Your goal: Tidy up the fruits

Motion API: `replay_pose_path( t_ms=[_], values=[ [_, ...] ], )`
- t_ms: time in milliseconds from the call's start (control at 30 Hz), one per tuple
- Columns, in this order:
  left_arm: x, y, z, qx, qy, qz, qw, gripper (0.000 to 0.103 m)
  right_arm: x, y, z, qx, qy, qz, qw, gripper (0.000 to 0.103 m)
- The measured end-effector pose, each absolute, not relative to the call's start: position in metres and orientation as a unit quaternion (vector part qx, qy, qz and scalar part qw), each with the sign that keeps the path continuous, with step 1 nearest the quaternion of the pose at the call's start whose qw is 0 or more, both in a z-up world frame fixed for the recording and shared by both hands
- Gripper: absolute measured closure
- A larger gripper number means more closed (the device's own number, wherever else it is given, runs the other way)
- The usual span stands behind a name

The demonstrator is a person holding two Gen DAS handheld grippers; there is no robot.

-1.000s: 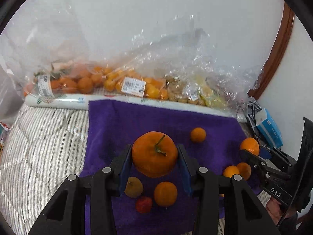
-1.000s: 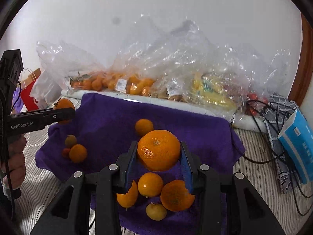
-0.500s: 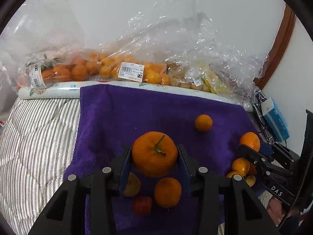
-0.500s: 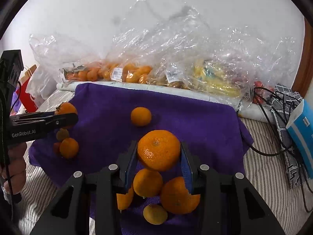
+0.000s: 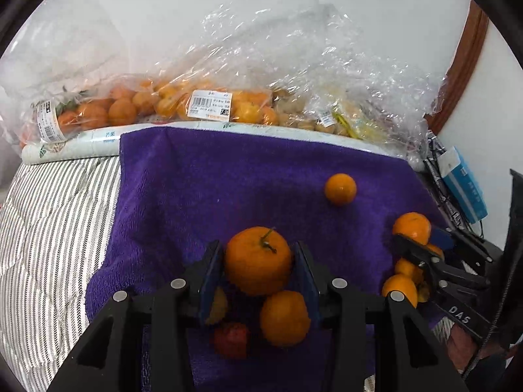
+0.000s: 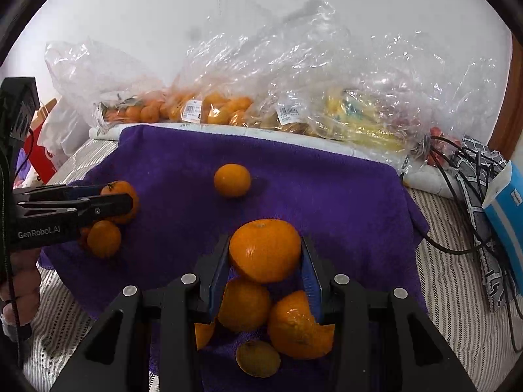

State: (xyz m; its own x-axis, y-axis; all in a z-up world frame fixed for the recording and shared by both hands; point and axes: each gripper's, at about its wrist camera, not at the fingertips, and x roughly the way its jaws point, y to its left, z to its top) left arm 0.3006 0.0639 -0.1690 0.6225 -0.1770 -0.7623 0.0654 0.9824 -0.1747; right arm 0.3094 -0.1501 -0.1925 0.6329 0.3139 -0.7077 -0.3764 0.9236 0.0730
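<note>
While each gripper is clenched on a mandarin above the purple towel [image 5: 202, 189], two risks are judged: the round fruit may slip from the flat jaws, or roll off the soft towel on release. The left gripper [image 5: 258, 268] holds a stemmed mandarin [image 5: 257, 259], stem pointing up and slightly right. The right gripper [image 6: 265, 261] holds a stemless mandarin [image 6: 264, 250]; no long axis is evident.

Both wrist views look forward from close above the purple towel [image 5: 228, 179], facing the wall. They share the lone orange [image 6: 232, 180] at mid-frame.
</note>
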Motion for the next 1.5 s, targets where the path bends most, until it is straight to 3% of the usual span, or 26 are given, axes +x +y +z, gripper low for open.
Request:
replay_pose_path(
  t_ms=[267, 500, 567, 767, 900, 1033, 1300, 1500],
  values=[
    [0.294, 0.057, -0.152, -0.044, 0.414, -0.068, 0.907, 0.057, 0.304, -0.154, -0.179, -0.039, 0.361, 0.184, 0.914, 0.060],
    [0.251, 0.042, -0.112, -0.013, 0.386, -0.053, 0.921, 0.048, 0.271, -0.164, -0.129, -0.029, 0.331, 0.167, 0.928, 0.037],
    [0.230, 0.037, -0.095, -0.009, 0.375, -0.049, 0.926, 0.043, 0.259, -0.165, -0.115, -0.024, 0.336, 0.168, 0.927, 0.036],
    [0.175, 0.033, -0.057, -0.047, 0.366, -0.035, 0.929, 0.041, 0.215, -0.171, -0.078, -0.007, 0.355, 0.138, 0.925, 0.036],
    [0.138, 0.032, -0.034, -0.052, 0.344, -0.028, 0.937, 0.026, 0.174, -0.183, -0.053, 0.012, 0.354, 0.119, 0.928, 0.035],
    [0.103, 0.030, -0.011, -0.051, 0.323, -0.019, 0.945, 0.018, 0.138, -0.193, -0.039, 0.007, 0.345, 0.090, 0.934, 0.024],
    [0.052, 0.025, 0.013, -0.040, 0.293, -0.004, 0.955, 0.015, 0.084, -0.217, -0.018, 0.032, 0.313, 0.082, 0.946, 0.005],
    [0.037, 0.016, 0.018, -0.033, 0.284, -0.003, 0.958, 0.014, 0.062, -0.223, -0.009, 0.023, 0.312, 0.071, 0.947, 0.002]
  ],
)
